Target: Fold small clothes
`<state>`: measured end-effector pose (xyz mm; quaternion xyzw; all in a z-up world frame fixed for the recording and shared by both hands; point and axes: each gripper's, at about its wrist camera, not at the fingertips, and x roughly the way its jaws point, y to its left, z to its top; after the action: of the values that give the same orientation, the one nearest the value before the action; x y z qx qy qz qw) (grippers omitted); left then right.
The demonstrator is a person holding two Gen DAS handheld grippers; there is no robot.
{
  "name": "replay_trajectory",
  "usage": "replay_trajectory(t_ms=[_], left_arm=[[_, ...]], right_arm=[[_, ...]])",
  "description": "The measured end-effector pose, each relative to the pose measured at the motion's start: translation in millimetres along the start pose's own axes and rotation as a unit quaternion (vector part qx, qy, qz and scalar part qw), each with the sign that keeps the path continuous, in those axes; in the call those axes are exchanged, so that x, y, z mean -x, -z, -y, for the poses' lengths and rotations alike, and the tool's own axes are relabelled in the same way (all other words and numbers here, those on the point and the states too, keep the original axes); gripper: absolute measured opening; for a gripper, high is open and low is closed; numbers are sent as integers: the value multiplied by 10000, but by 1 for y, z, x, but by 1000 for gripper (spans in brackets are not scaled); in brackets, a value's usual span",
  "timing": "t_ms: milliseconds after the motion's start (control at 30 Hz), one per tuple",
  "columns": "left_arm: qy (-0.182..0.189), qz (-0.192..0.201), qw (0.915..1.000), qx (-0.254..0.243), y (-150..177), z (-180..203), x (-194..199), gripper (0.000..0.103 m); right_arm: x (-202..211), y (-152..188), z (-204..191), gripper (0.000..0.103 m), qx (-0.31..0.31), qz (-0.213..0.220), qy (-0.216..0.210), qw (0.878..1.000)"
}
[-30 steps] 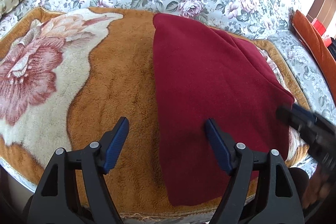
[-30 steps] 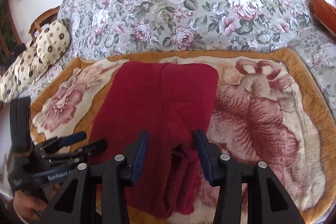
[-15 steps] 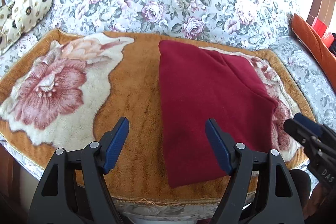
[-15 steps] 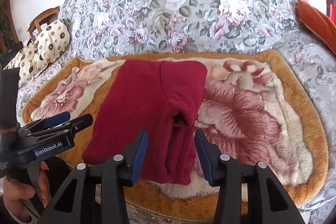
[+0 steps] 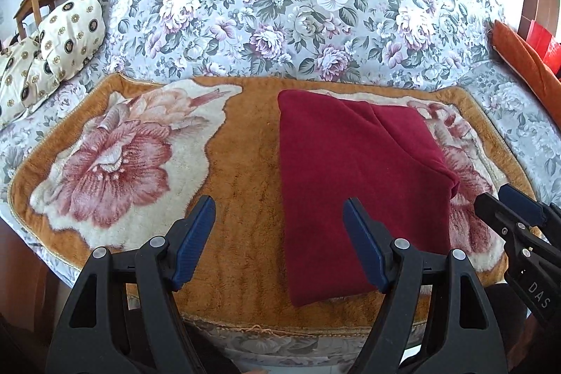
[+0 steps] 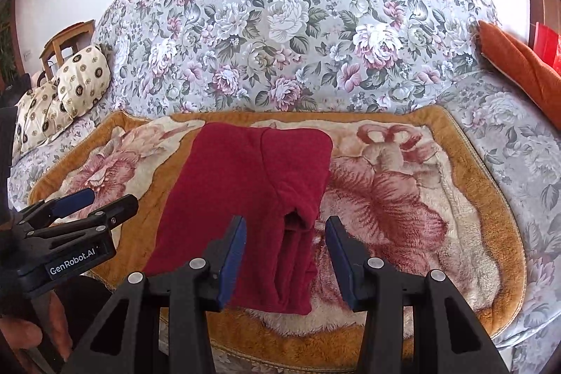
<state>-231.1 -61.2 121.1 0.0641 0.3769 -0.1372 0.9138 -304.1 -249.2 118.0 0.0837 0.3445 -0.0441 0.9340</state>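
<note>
A dark red folded garment (image 5: 350,170) lies flat on a brown plush blanket with pink roses (image 5: 245,163); it also shows in the right wrist view (image 6: 252,198). My left gripper (image 5: 278,226) is open and empty, held above the garment's near left edge. My right gripper (image 6: 284,240) is open and empty, held above the garment's near right corner, where the folded layers bunch. Each gripper shows in the other's view: the right gripper (image 5: 505,212) and the left gripper (image 6: 91,202).
The blanket (image 6: 420,198) covers the seat of a floral sofa (image 5: 298,6). A cream patterned cushion (image 5: 52,48) lies at the far left, an orange cushion (image 5: 526,58) at the right. A wooden chair (image 6: 66,41) stands behind the sofa's left end.
Both grippers have pulled back and up from the garment, so more of the sofa and blanket shows. The garment lies still, released.
</note>
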Motion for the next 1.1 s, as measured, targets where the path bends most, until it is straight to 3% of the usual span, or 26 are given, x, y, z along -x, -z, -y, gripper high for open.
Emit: replay_trajectory(t_ms=[1100], left_arm=[[-53,61,10000,19,1,3,-1,76]], right_arm=[[-7,-1,-6,45,-15,-58,58,10000]])
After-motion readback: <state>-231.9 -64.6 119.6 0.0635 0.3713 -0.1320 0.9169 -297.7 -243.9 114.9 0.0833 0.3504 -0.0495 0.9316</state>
